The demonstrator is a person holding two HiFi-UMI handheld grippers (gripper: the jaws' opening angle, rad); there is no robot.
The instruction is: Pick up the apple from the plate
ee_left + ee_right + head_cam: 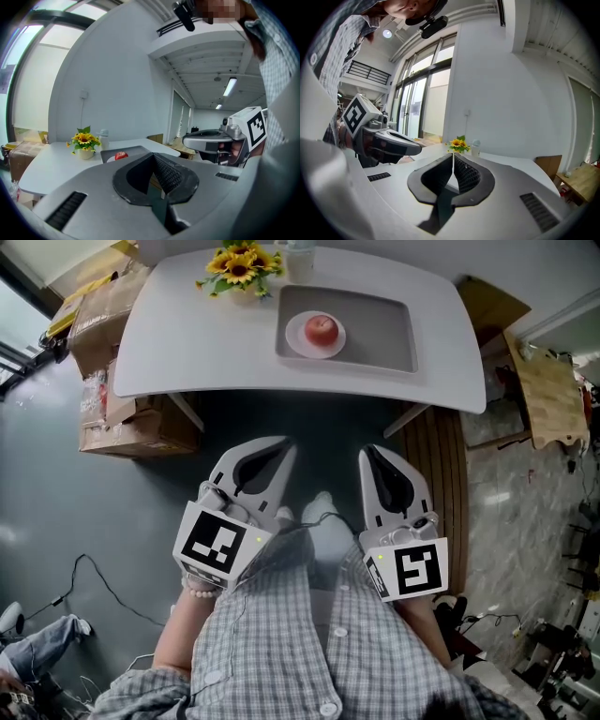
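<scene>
A red apple (322, 329) lies on a small white plate (302, 343) inside a grey tray (384, 334) on the white table (206, 343). Both grippers are held low near the person's body, short of the table's front edge and well apart from the apple. My left gripper (281, 442) is shut with nothing between its jaws. My right gripper (367, 451) is also shut and empty. In the left gripper view the apple (121, 155) shows just past the shut left gripper (152, 154). The right gripper view shows its shut gripper (453, 154), not the apple.
A pot of sunflowers (239, 266) and a clear bottle (298, 247) stand at the table's back, left of the tray. Cardboard boxes (122, 418) sit under the table's left side. A wooden bench (441, 456) and a wooden board (548, 395) stand at the right.
</scene>
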